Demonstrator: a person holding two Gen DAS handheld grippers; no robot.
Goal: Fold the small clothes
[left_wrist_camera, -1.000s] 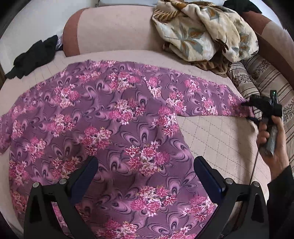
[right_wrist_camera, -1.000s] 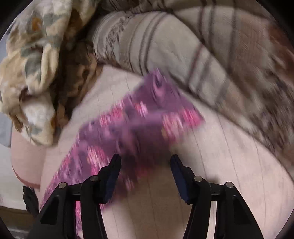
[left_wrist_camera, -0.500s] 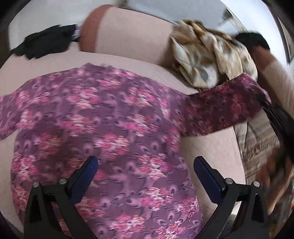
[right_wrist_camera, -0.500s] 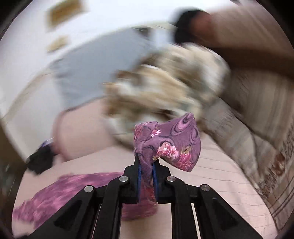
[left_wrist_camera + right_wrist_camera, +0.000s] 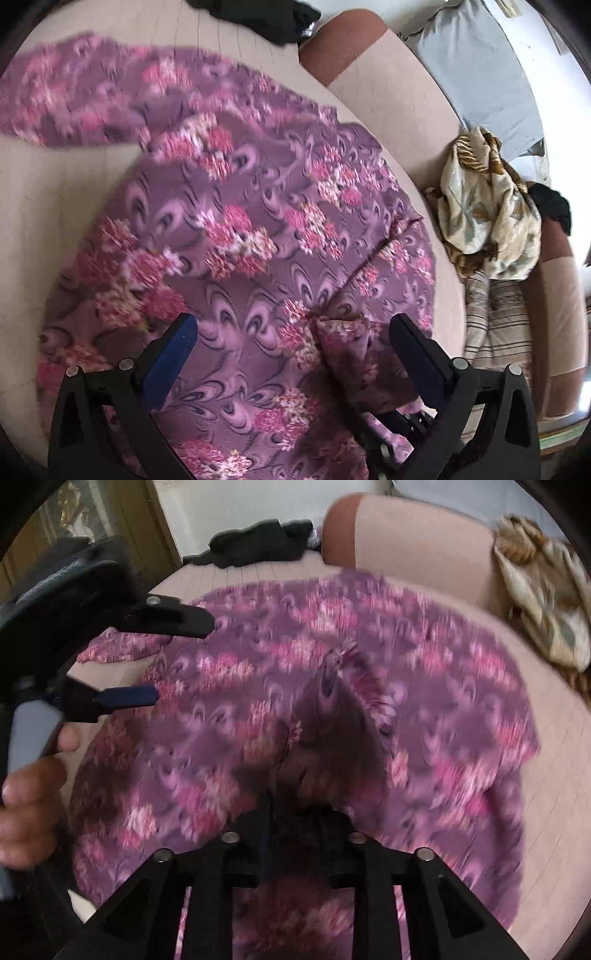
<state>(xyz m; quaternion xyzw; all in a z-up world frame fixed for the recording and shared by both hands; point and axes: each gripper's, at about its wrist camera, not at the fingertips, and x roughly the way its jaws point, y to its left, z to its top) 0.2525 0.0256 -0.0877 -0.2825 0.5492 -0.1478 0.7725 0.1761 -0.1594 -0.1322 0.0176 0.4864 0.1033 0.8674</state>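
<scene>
A purple floral garment point(image 5: 236, 206) lies spread on a beige quilted bed point(image 5: 48, 199). Its right sleeve point(image 5: 351, 354) is folded over onto the body. My left gripper point(image 5: 291, 343) is open and empty, hovering above the garment's middle. My right gripper point(image 5: 291, 812) is shut on the sleeve end point(image 5: 332, 709), holding it over the body of the garment point(image 5: 461, 686). The left gripper also shows in the right wrist view point(image 5: 177, 661), open, at the left. The other sleeve point(image 5: 66, 99) lies flat at the far left.
A crumpled cream leaf-print cloth point(image 5: 487, 206) lies at the right by the pink bolster point(image 5: 399, 85). Dark clothes point(image 5: 258, 14) sit at the far edge. Striped cushions point(image 5: 495, 325) lie at the right. A grey pillow point(image 5: 480, 70) is behind.
My right gripper closed on the right sleeve end, lifted it and carried it left over the garment's body. My left gripper swung its view round, staying open.
</scene>
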